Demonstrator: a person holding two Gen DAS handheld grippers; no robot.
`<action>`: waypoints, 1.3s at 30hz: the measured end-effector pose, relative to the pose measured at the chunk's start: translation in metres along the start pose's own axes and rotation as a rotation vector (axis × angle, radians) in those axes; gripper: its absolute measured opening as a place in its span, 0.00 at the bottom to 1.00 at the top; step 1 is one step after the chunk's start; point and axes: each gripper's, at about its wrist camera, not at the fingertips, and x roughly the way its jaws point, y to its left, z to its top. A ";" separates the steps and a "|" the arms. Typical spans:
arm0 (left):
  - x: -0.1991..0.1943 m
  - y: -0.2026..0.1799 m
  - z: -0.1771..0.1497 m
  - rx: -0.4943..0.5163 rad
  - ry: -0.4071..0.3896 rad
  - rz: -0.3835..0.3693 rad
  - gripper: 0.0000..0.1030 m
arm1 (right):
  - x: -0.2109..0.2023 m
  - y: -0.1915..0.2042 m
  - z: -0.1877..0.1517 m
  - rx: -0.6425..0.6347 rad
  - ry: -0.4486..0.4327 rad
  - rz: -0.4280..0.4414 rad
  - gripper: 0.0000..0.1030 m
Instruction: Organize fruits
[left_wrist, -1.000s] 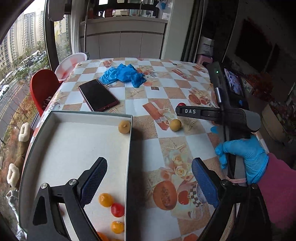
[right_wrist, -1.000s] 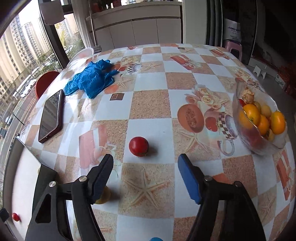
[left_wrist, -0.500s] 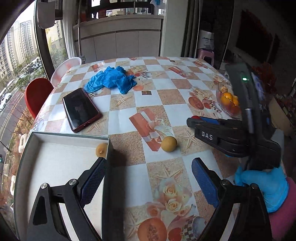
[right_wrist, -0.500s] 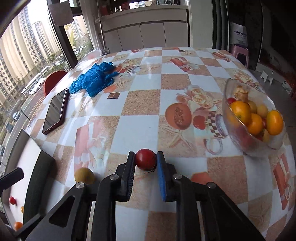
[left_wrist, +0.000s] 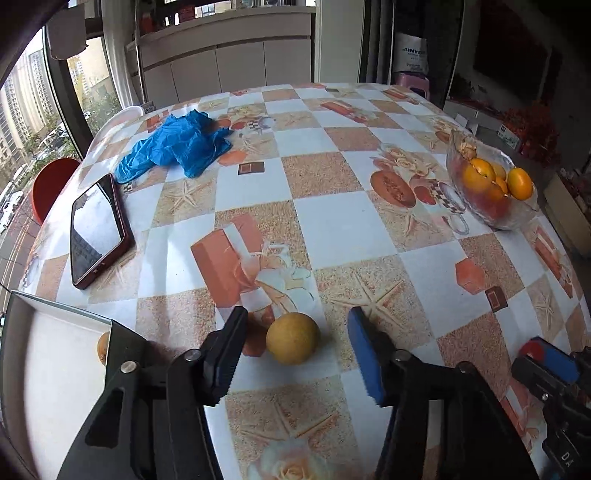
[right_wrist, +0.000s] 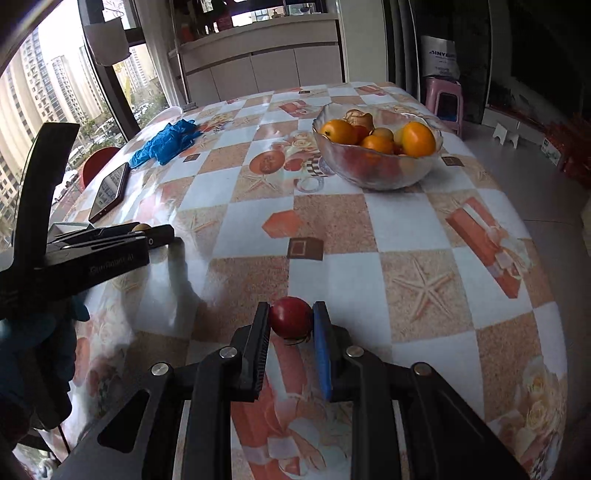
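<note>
Your right claw (right_wrist: 290, 334) has just clamped shut on the red fruit (right_wrist: 290, 316), which a second ago sat loose on the surface (right_wrist: 369, 236) ahead of open fingers; both pads now press its sides and it looks lifted clear of the cloth. Your left claw (left_wrist: 295, 350) has left the tray and come down around the yellow fruit (left_wrist: 293, 342). Its jaws are closing, but a gap remains on each side, so nothing is gripped there yet. That puts you mid-pickup on both hands: one fruit secured, the other about to be.

Outward from the left claw, the white tray (left_wrist: 55, 317) lies at the surface's near left edge, and one small yellow-brown fruit (left_wrist: 102, 346) rests against its dark right wall; the rest of its floor is cut off from view. Across the surface near the right edge stands the glass bowl (right_wrist: 376, 173), heaped with oranges (right_wrist: 418, 138) and a few smaller pieces, one of them knobbly and brown. A phone (left_wrist: 96, 234) and crumpled blue gloves (left_wrist: 173, 146) lie further back, apart from the fruit.
</note>
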 end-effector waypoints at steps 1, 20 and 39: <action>-0.001 -0.002 -0.001 0.012 -0.004 -0.009 0.30 | -0.002 -0.001 -0.004 -0.001 0.000 -0.006 0.24; -0.080 -0.006 -0.106 0.001 -0.110 -0.003 0.85 | -0.044 0.007 -0.073 -0.034 -0.075 -0.099 0.72; -0.057 -0.008 -0.106 0.011 -0.052 -0.022 0.99 | -0.021 0.019 -0.068 -0.074 -0.043 -0.130 0.99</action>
